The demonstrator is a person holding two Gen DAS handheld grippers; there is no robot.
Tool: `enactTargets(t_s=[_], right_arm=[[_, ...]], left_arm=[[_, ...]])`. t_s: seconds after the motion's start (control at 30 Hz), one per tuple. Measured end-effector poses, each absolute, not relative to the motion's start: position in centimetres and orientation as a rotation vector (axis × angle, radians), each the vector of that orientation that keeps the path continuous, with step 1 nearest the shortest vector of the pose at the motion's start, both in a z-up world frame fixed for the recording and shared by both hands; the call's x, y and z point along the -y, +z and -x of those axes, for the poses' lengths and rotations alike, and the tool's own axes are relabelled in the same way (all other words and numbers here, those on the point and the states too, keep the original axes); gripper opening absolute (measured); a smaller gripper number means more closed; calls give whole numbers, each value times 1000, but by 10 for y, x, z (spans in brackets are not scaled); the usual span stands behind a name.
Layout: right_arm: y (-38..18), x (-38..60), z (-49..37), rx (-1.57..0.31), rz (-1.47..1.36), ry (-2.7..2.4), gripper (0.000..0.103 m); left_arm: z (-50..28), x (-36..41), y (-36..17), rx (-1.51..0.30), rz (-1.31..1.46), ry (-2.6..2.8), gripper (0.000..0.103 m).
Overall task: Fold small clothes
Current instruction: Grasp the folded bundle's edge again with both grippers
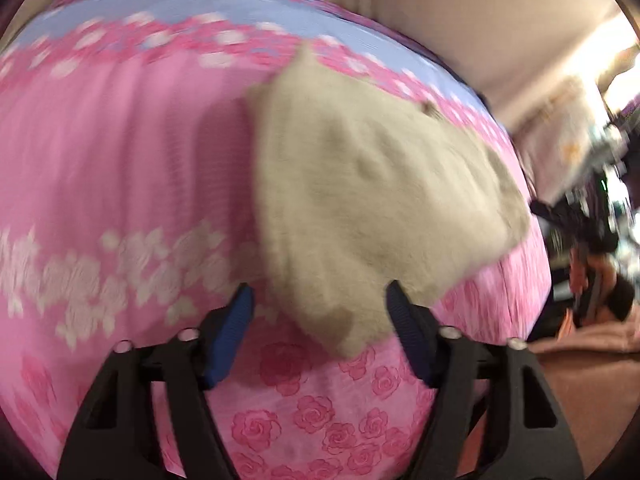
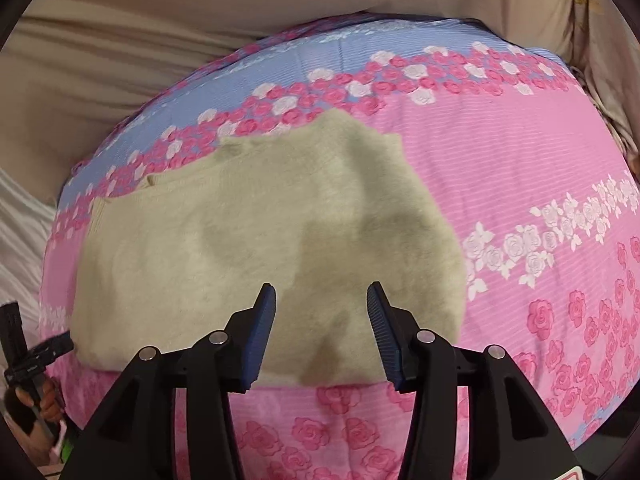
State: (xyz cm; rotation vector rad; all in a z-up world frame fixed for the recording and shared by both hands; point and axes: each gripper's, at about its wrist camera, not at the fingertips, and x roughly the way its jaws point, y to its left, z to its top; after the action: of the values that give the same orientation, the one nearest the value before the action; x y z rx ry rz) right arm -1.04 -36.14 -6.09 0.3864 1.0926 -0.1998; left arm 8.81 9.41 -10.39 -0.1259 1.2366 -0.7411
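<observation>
A small cream fleece garment lies folded into a rough block on a pink sheet printed with roses, with a blue band along the far edge. The sheet covers a bed, and beige cloth fills the background beyond it.

In the right wrist view, the garment takes up the middle of the picture and spreads toward 9 o'clock; ribbed edges show at about 10 o'clock. The right gripper hangs over the garment's near edge at 6 o'clock, its blue-padded jaws apart with nothing pinched between them; only the fleece lies below the gap. No pad presses on the cloth. At 8 o'clock, off the edge of the bed, a hand grips a dark handle; whether that is the other tool I cannot tell.

The left wrist view is blurred. There the garment runs from the centre toward 2 o'clock, with its near corner reaching down between the fingers of the left gripper at 6 o'clock. Those jaws also stand apart, and the pads do not clamp the fleece. White roses cross the sheet at 9 o'clock. Clutter at 3 o'clock is too blurred to identify.
</observation>
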Motion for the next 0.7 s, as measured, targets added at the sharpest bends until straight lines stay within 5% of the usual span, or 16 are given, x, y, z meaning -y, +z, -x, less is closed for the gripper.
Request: enactTargets(t_s=[0.17,0.3,0.47,0.5,0.57,0.63,0.7], right_arm=[[-60,337,7,-1104,-365,-159,47],[-53,320,5,-1096,-299,-133,51],[-61,325,8,-1119,-267,-177,54],[-62,328,9,-1120,-274,-183,54],[-59,336,12,-1109,-273,-210,54],[-59,351,12,-1101,-282,-244,59],[-64,372,11,-1100,-311,-289,61]], left_arm=[[-77,-69,-97,-1258,-1,-957,41],[-65,-79,-90,-1300,-117,-983,12],[-74,-114,-119,-1434,-80,-663,9],[-72,-118,-111,-1400,0,-654,13],[-68,-118,-93,-1313,127,-638,36],[-65,-113,-78,-1244,242,-602,93],[-67,-101,-75,-1212,355,-560,94]])
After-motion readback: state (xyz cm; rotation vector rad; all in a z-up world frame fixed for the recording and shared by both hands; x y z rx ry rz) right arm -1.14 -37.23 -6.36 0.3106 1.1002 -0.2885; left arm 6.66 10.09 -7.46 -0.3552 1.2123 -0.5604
